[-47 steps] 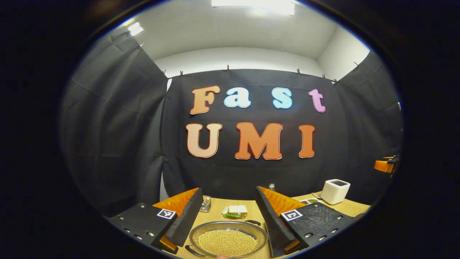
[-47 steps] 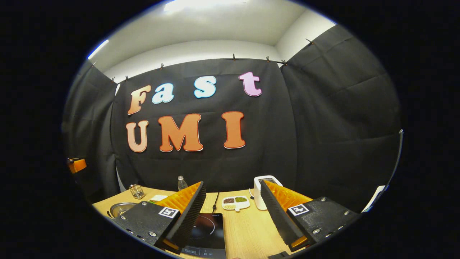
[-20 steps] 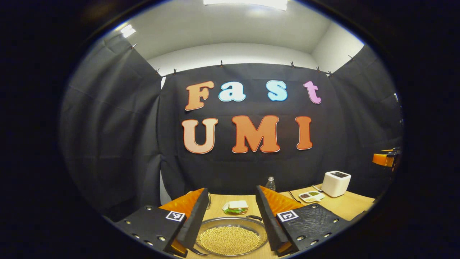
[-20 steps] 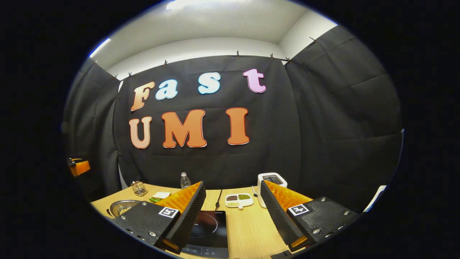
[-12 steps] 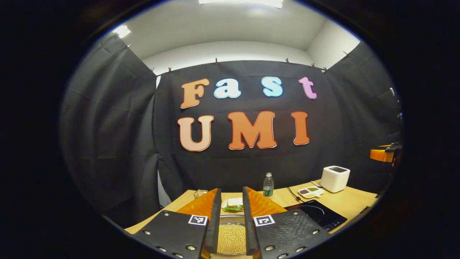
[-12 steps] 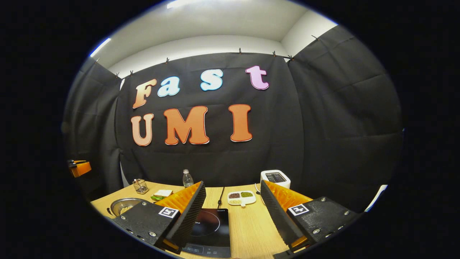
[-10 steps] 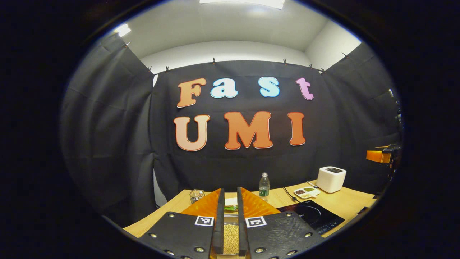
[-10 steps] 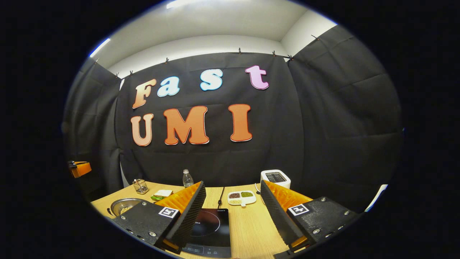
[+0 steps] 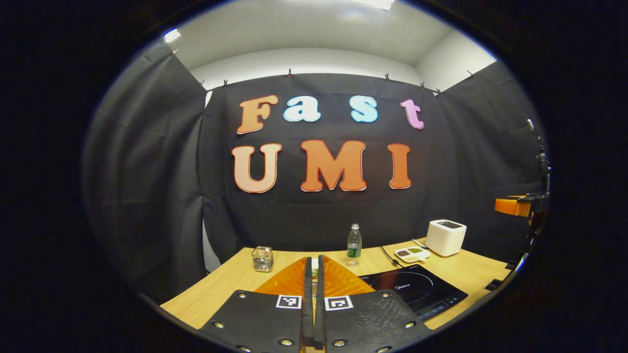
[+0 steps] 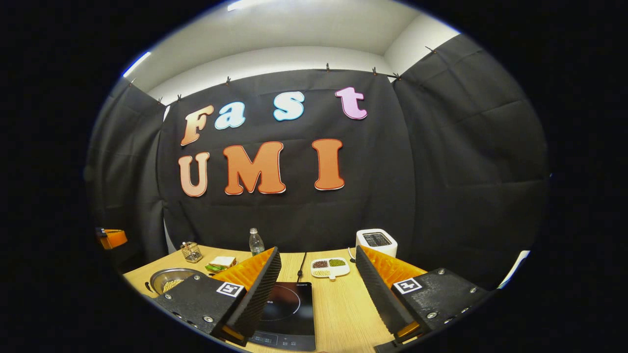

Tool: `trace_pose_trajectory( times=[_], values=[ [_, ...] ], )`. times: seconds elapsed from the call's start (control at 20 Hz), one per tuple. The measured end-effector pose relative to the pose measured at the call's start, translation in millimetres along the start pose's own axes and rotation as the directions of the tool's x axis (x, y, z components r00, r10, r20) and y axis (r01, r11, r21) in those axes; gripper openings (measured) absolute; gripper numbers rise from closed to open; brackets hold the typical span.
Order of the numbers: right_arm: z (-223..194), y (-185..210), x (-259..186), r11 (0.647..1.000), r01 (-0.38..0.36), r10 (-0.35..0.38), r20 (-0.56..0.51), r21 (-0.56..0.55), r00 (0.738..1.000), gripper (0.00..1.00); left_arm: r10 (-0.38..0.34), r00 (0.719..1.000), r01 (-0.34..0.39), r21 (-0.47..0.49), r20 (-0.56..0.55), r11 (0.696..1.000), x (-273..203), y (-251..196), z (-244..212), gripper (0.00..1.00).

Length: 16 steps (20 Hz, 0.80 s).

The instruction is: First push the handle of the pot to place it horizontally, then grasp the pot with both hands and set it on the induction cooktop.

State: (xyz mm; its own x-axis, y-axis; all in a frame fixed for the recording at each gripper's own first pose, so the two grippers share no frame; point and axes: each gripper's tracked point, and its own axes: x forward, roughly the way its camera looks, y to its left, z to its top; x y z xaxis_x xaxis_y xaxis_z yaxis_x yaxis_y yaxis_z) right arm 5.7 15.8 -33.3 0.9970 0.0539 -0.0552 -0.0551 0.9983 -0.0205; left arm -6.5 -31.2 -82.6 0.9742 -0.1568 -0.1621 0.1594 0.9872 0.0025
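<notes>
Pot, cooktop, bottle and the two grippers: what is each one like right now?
pot: sitting on the table beside the cooktop, beans inside, not held.
induction cooktop: bare, nothing on it.
water bottle: upright, cap on.
left gripper: fingers shut, nothing seen between them.
right gripper: fingers open, holding nothing.

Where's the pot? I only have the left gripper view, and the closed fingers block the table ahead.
Observer: The right gripper view has the pot on the table, left of the induction cooktop, not on it.
Operator: Empty?
Observer: No, there are pale beans inside.
Operator: Right gripper state?
Observer: The right gripper is open, holding nothing, and points over the cooktop.
</notes>
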Motion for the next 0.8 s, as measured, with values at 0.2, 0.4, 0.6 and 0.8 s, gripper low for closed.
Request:
trace_pose_trajectory(
  times=[0.2, 0.4, 0.6, 0.8],
  values=[
    [-4.6, 1.7, 1.2, 1.000, -0.004, 0.004, -0.010, 0.003, 1.000, 0.95, -0.002, 0.998, 0.002, 0.007, -0.056, 1.000, -11.1, 2.8, -26.4, 0.02],
    [-7.1, 0.2, 1.2, 1.000, -0.002, 0.002, -0.011, 0.006, 1.000, 0.95, 0.006, 0.994, -0.004, 0.016, -0.109, 1.000, -23.2, 8.0, -50.7, 0.02],
    [-7.7, -3.7, 0.7, 1.000, 0.007, -0.007, -0.008, 0.018, 1.000, 0.95, 0.014, 0.987, -0.011, 0.018, -0.161, 1.000, -35.2, 13.8, -75.5, 0.02],
    [-8.0, -3.4, 1.7, 1.000, 0.012, -0.012, -0.004, 0.010, 1.000, 0.95, 0.019, 0.973, -0.012, 0.030, -0.231, 0.999, -42.8, 20.7, -108.1, 0.02]
  ],
)
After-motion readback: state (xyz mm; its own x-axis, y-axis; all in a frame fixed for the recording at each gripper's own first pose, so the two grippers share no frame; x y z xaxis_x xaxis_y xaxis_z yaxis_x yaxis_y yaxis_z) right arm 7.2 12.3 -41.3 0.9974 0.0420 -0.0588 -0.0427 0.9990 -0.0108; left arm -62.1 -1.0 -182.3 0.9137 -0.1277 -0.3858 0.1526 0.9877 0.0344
